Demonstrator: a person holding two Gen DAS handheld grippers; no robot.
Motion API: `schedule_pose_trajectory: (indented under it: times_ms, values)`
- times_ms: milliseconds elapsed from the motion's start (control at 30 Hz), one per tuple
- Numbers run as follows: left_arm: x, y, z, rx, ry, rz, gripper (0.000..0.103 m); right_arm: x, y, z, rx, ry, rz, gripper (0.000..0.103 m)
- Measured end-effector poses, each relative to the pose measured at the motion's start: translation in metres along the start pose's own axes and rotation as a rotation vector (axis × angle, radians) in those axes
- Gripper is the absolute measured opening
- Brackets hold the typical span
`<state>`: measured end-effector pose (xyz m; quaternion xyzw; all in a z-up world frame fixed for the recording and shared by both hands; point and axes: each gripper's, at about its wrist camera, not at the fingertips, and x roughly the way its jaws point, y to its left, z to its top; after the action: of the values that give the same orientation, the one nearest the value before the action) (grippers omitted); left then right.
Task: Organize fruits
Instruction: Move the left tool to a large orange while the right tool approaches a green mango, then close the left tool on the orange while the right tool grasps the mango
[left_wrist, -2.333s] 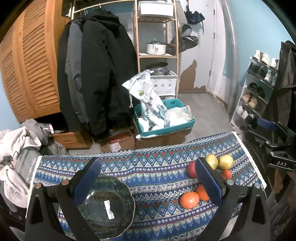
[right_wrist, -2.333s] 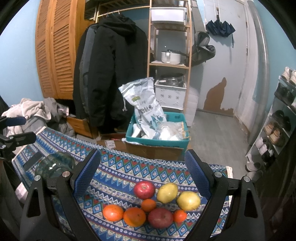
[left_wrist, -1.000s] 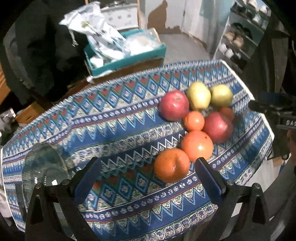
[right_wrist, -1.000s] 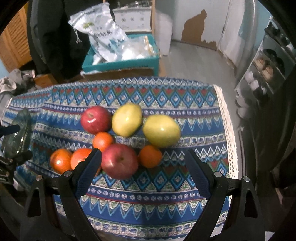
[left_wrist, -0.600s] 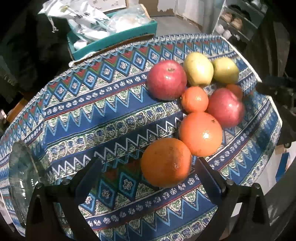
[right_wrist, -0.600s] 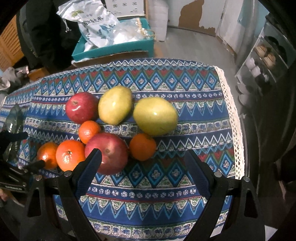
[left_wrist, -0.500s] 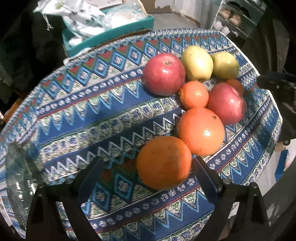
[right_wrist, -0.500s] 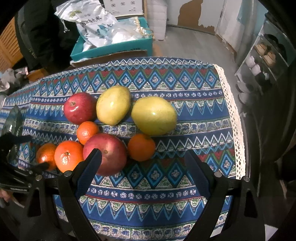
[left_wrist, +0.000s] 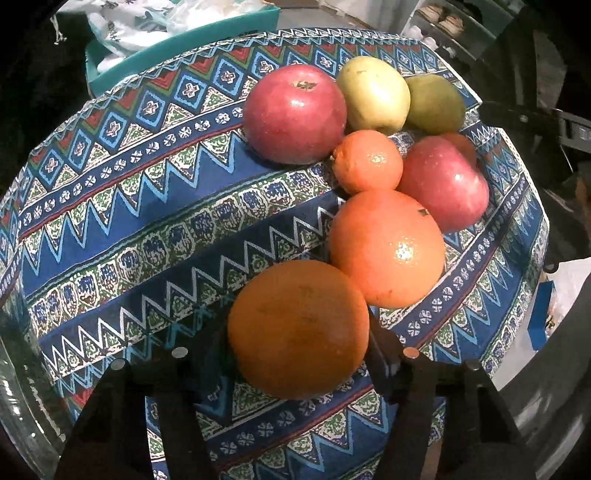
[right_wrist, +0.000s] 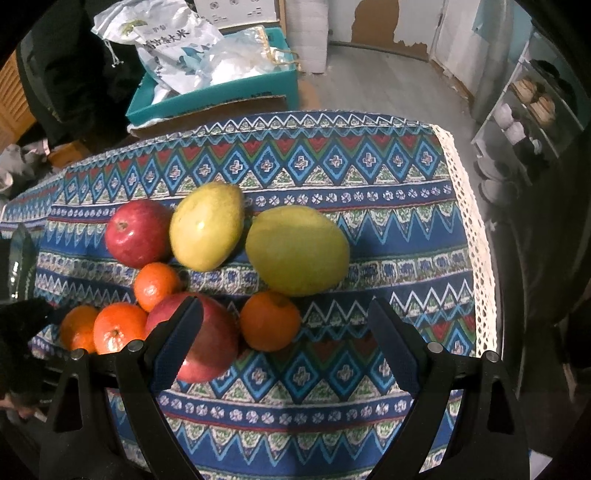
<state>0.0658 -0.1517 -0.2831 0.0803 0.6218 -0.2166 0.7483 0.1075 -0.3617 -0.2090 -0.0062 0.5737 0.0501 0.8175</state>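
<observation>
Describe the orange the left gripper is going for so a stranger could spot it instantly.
On the patterned tablecloth, the fruit cluster ends in a line of oranges. The target orange is the end one, nearest the glass bowl; it alone sits between the closing left gripper.

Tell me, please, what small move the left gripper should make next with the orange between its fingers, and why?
Probably finish closing, then lift straight up. The left gripper has its jaws closing around the nearest orange, which touches a second orange; the glass bowl sits at the left edge, likely its destination.
</observation>
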Motion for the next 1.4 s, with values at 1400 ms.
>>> schedule_pose_trajectory:
  times_ms: [1400]
  values:
    - [-0.045, 0.053, 0.043, -0.142, -0.14, 0.018, 0.065, 0.063, 0.001, 0.027, -0.119, 0.038, -0.003, 0.083]
